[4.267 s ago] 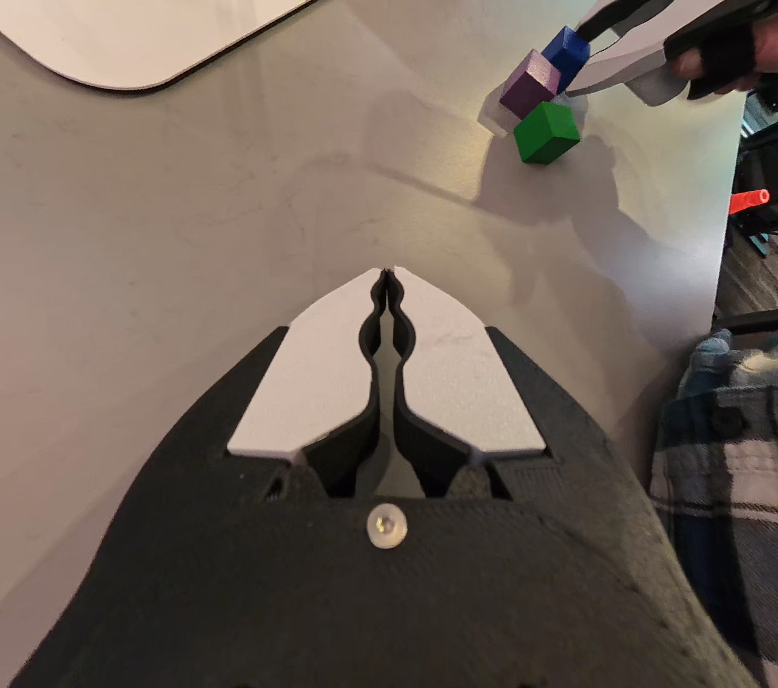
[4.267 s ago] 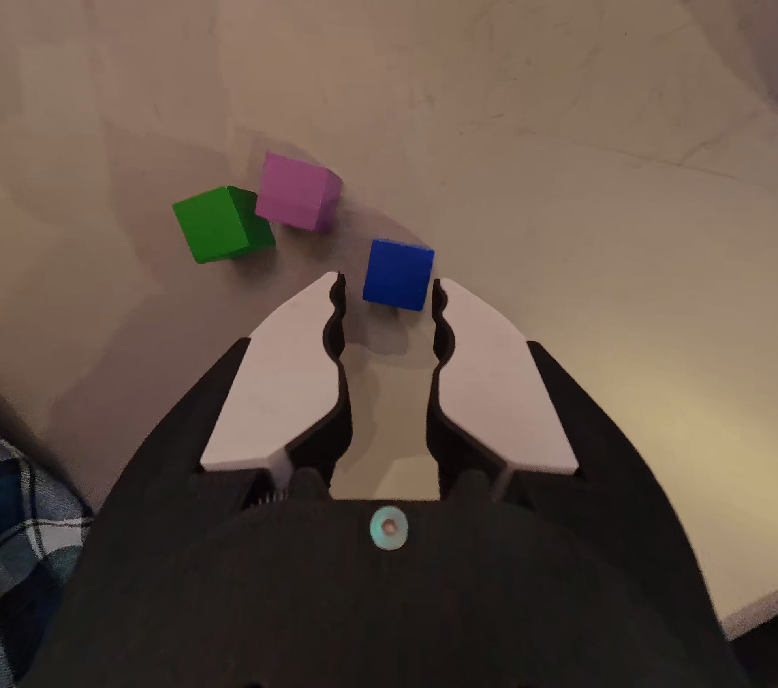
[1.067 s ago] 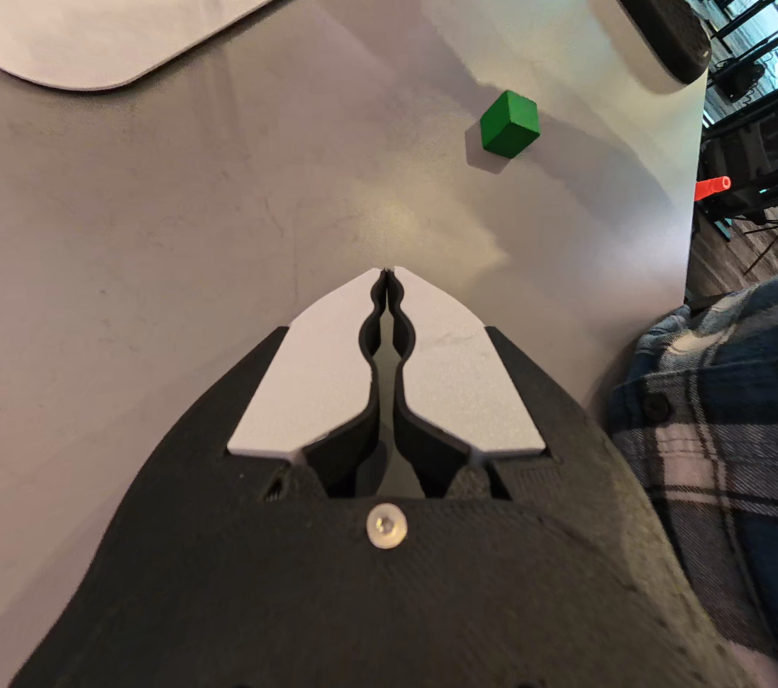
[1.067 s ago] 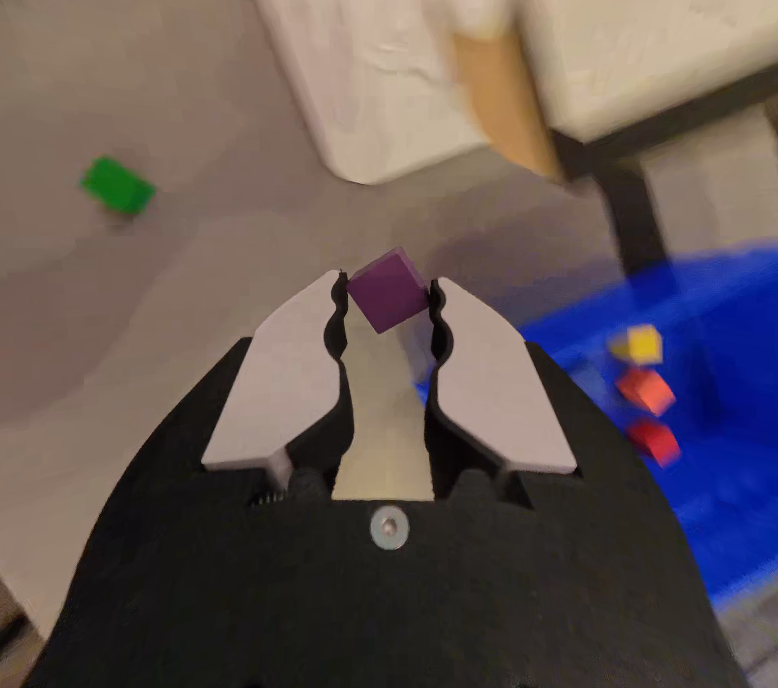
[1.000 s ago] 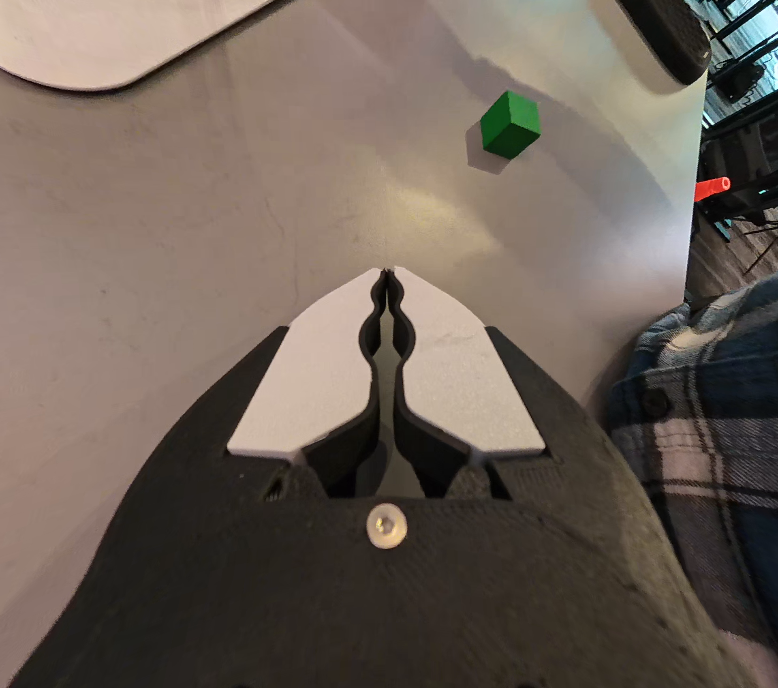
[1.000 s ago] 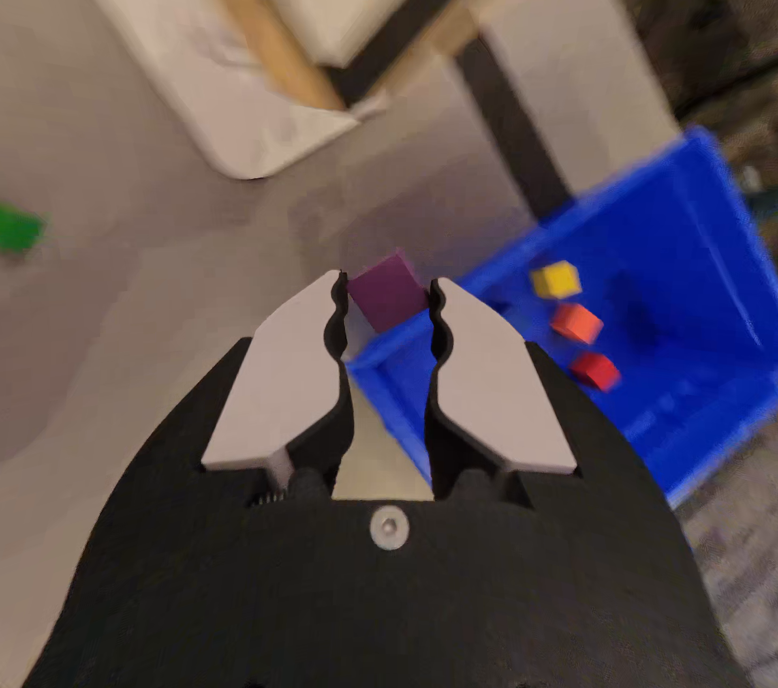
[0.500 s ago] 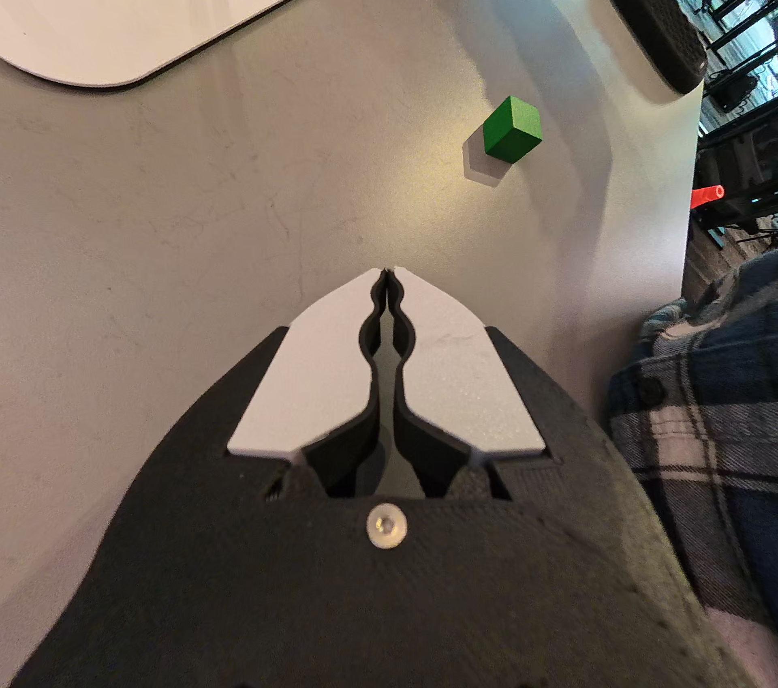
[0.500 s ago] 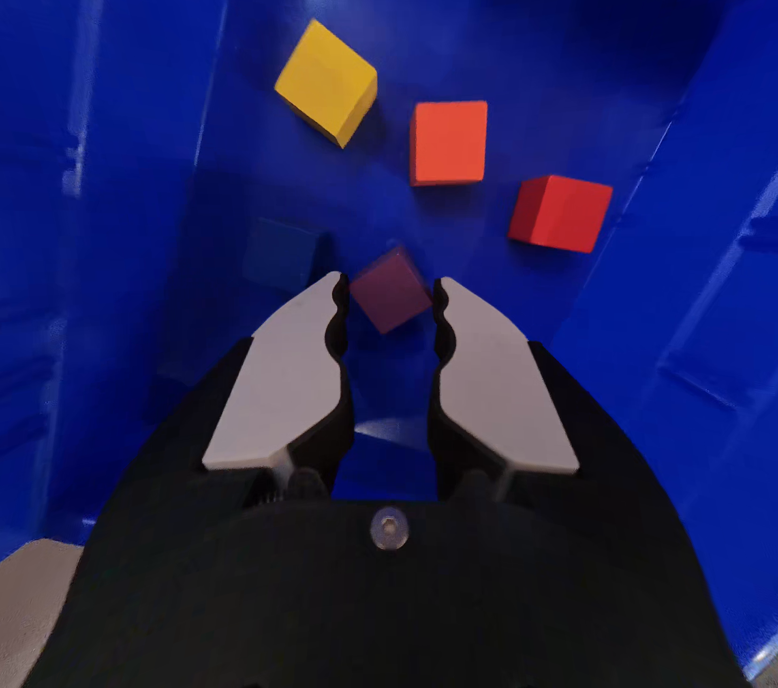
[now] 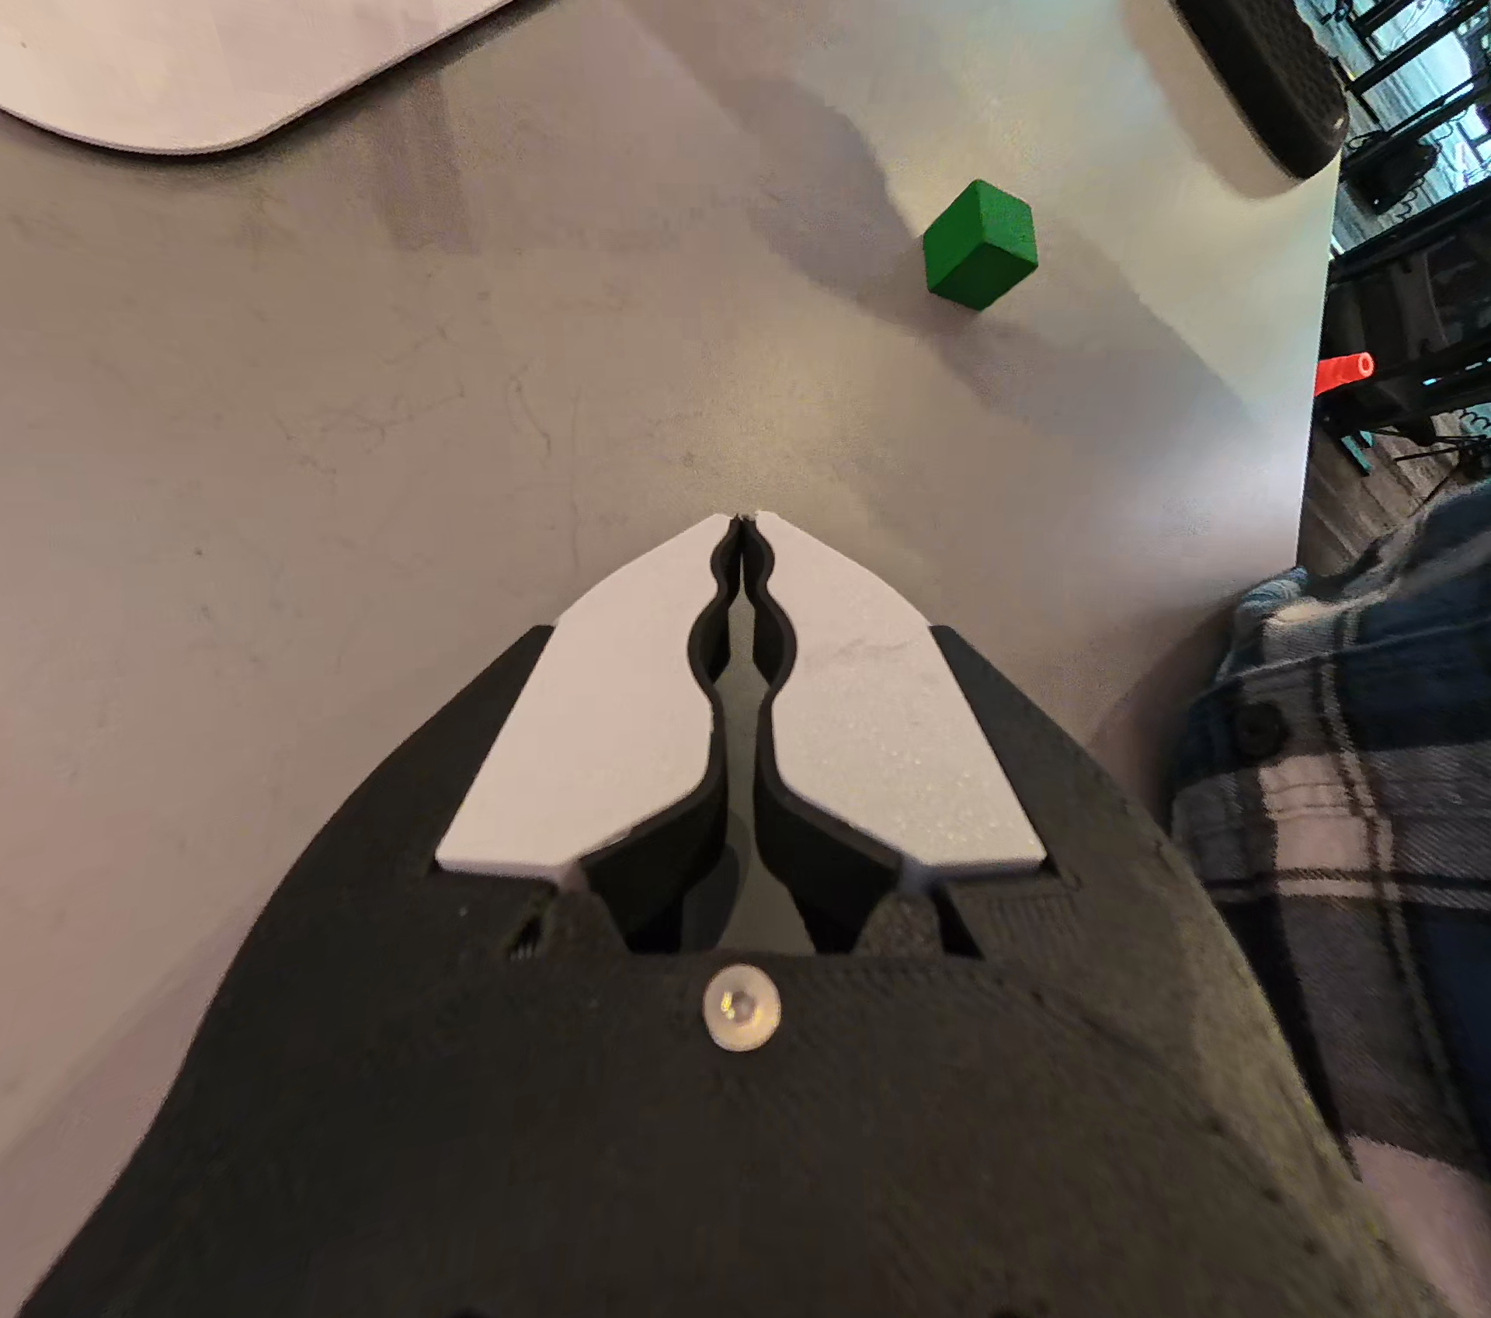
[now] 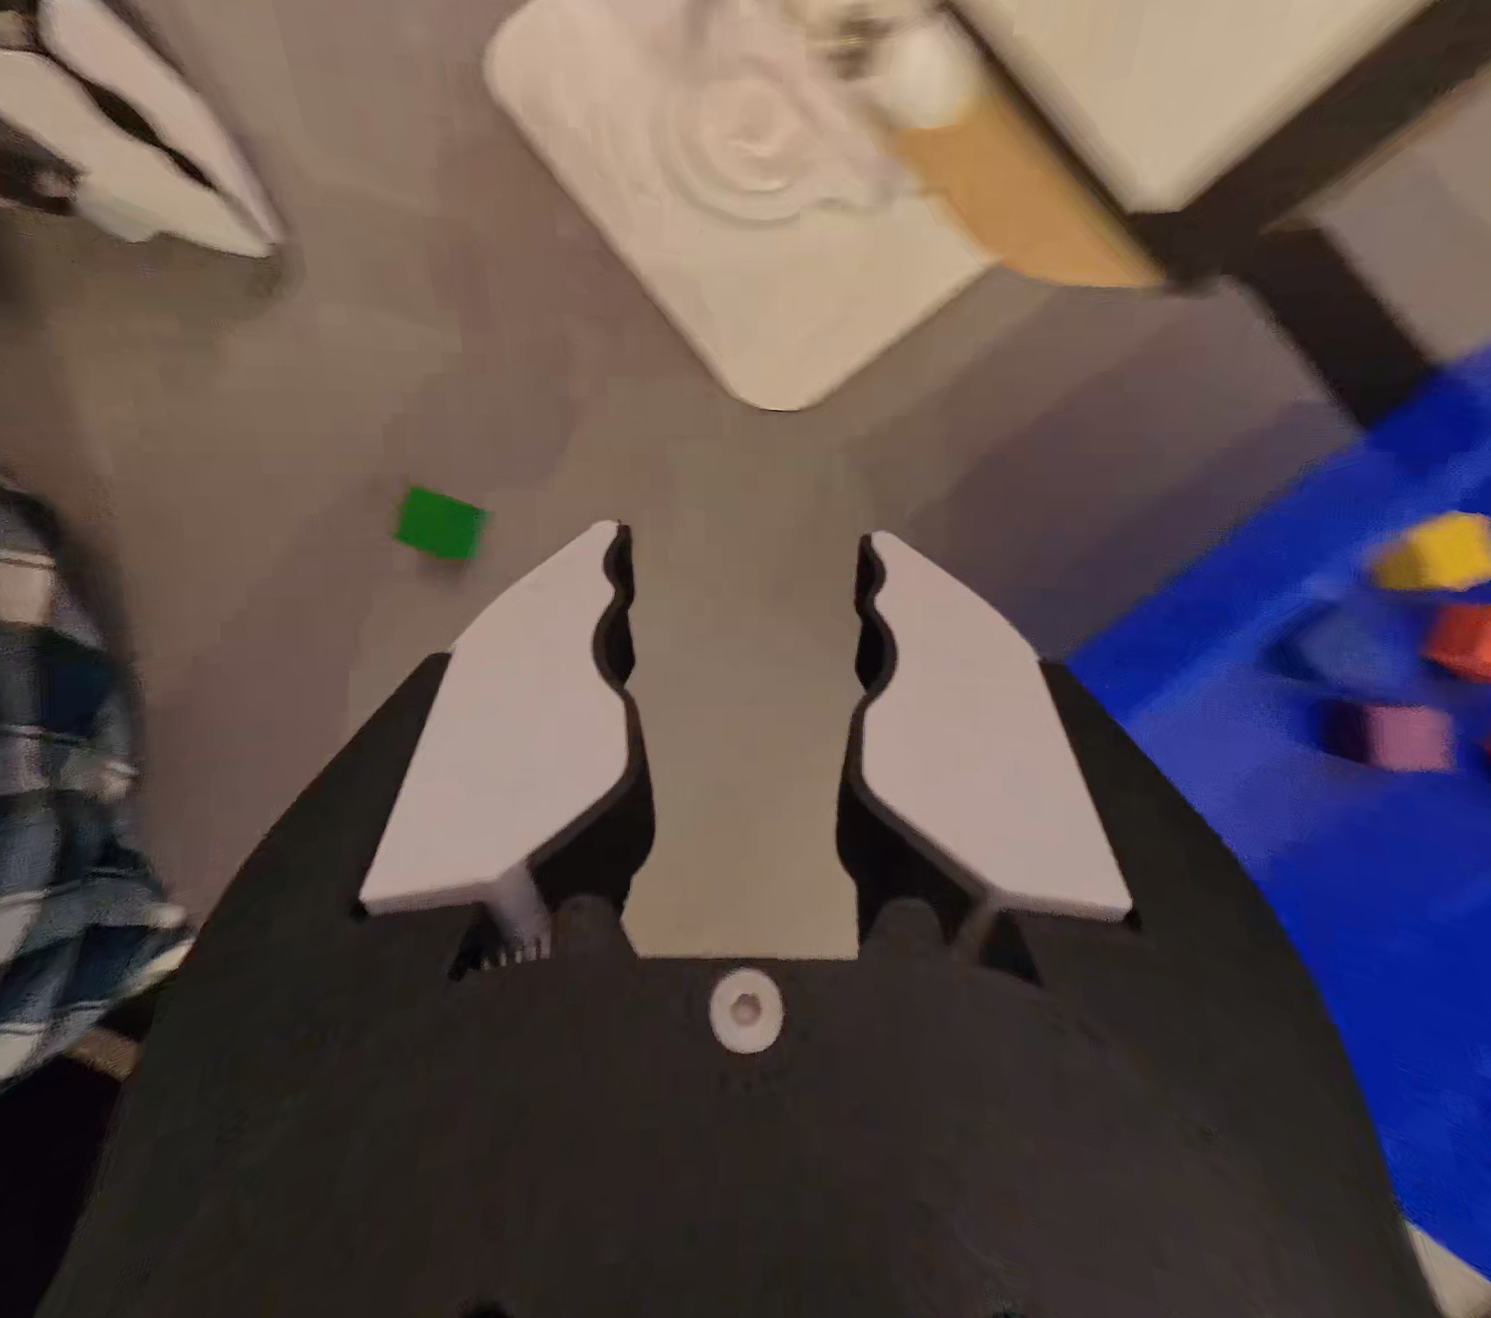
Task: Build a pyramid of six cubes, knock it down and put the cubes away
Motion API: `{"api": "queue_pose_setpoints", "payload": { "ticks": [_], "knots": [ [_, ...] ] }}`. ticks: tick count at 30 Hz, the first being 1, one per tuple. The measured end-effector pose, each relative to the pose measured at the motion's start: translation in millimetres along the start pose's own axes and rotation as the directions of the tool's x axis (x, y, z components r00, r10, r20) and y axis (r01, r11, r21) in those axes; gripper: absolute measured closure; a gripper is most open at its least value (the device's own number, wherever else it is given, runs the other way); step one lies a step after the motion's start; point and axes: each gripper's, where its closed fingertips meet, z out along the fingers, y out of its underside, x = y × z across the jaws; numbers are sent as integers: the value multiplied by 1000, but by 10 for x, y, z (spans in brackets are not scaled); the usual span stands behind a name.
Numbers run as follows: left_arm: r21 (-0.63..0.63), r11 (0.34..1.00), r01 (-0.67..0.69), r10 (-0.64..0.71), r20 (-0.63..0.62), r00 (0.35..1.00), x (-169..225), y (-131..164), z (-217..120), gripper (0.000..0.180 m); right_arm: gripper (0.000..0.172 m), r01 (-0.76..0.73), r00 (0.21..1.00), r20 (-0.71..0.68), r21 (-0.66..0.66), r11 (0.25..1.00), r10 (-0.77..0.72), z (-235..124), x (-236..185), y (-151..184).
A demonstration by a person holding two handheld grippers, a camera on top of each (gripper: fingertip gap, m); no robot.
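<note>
1. Right wrist view: the grey bench (image 10: 242, 351) is seen to fill most of the frame, with a white pad (image 10: 726, 230) lying on it further off. The whole view is blurred, so fine detail cannot be read.
2. A blue bin (image 10: 1291, 835) is seen at the right edge. At least a yellow cube (image 10: 1436, 563), an orange cube (image 10: 1462, 638) and a purple cube (image 10: 1408, 747) are lying inside it; others may be hidden or too blurred to count.
3. The right tool (image 10: 744, 541) is held spread wide, and only bare bench is seen between its fingers.
4. The left tool (image 9: 745, 517) is held over the bench with its fingers pressed together and nothing between them.
5. One green cube (image 9: 980, 246) is left on the bench, well apart from both tools and not far from the bench edge (image 9: 1311, 440).
6. Risks, as judged from here:
   - The putting away appears nearly done, with the green cube judged to be last.
   - Because the cube sits turned at an angle, it could be caught on its corners and twisted out if the fingers are not lined up with its flat faces.
   - A fast or glancing approach could push it toward the edge and onto the floor.
   - A release made before the bin wall is cleared could bounce it off the rim.
</note>
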Motion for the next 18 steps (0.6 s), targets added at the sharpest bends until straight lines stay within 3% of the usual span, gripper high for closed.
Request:
{"api": "queue_pose_setpoints", "payload": {
  "ticks": [4,11,15,17,18],
  "knots": [
    [-1,1000,0,0,-3,1000,4,2,0,180,106,-42,996,75,-45,998,45,514,-781,169],
    [-8,1000,-9,8,-13,1000,21,10,8,180,102,-109,992,46,-158,981,117,1116,-1336,495],
    [-9,1000,-18,18,-18,1000,34,13,8,180,114,-109,993,10,-223,969,114,1303,-1419,627],
    [-8,1000,-21,21,-21,1000,39,13,8,180,139,-104,994,20,-206,973,111,1354,-1454,621],
    [-8,1000,-23,23,-22,1000,41,14,8,180,142,-99,994,33,-204,974,108,1356,-1477,609]
  ]
}}
